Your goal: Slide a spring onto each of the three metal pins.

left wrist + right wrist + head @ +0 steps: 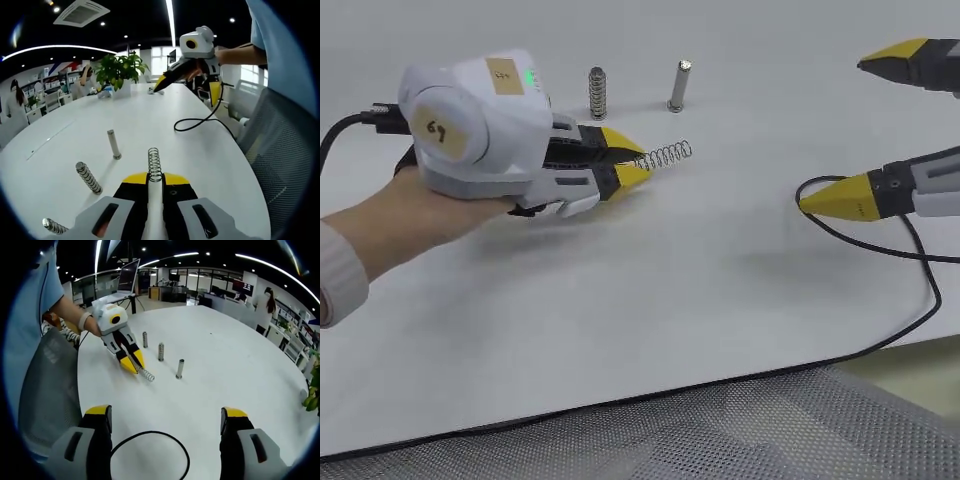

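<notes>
My left gripper (638, 165) is shut on one end of a loose spring (666, 155), which sticks out level from its yellow tips toward a bare upright metal pin (679, 85). Beside that stands a pin wearing a spring (597, 92). In the left gripper view the held spring (154, 164) rises from the shut left gripper (155, 176); the bare pin (114, 144) stands ahead to the left, then two sprung pins (88, 177) (54, 226). My right gripper (835, 133) hangs open at the right, holding nothing, its own view showing the right gripper (166, 415) spread wide.
A black cable (910, 300) loops over the white table (620, 300) under the right gripper and runs along the near edge. A grey mesh chair seat (740, 430) lies below that edge. A potted plant (120, 72) stands at the table's far end.
</notes>
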### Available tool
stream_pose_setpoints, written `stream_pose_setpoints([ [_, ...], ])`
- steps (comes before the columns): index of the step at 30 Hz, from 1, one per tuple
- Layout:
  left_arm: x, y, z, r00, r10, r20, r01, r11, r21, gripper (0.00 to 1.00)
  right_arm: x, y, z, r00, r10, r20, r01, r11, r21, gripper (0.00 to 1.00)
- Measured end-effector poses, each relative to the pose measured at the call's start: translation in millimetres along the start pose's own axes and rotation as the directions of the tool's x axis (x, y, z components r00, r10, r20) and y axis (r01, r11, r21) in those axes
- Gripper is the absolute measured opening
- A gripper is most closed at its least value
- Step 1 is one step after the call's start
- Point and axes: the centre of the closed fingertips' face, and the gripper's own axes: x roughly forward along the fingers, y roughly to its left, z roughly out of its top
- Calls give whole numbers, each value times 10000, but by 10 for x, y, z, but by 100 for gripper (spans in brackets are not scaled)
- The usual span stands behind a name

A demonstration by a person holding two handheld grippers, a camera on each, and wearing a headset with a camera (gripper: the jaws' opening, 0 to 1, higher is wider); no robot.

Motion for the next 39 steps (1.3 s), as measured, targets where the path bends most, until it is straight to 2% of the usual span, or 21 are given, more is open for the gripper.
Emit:
stream_pose_setpoints([
  [4, -53, -31, 28, 9999, 60, 97, -60, 10000, 11, 2, 8, 11, 52, 10000, 92, 8, -92, 9998, -155, 88],
  [15, -311, -137, 207, 9983, 365, 457, -374, 9991, 183, 2, 67, 151, 256, 9977, 671, 27, -665, 9934, -934, 87],
  [20, -410, -191, 214, 9978, 506, 427, -515, 9985, 211, 2, 91, 240, 365, 9958, 913, 72, -897, 9887, -1200, 86],
  [26, -569, -313, 269, 9972, 607, 440, -621, 9976, 298, 2, 150, 434, 502, 9898, 1415, 138, -1371, 9757, -1712, 85],
  [31, -676, -373, 307, 9956, 757, 550, -776, 9964, 345, 2, 181, 542, 605, 9860, 1656, 217, -1580, 9671, -1992, 84],
  [39, -762, -432, 312, 9934, 940, 655, -966, 9946, 367, 2, 211, 681, 660, 9780, 2086, -8, -2025, 9485, -2435, 81],
])
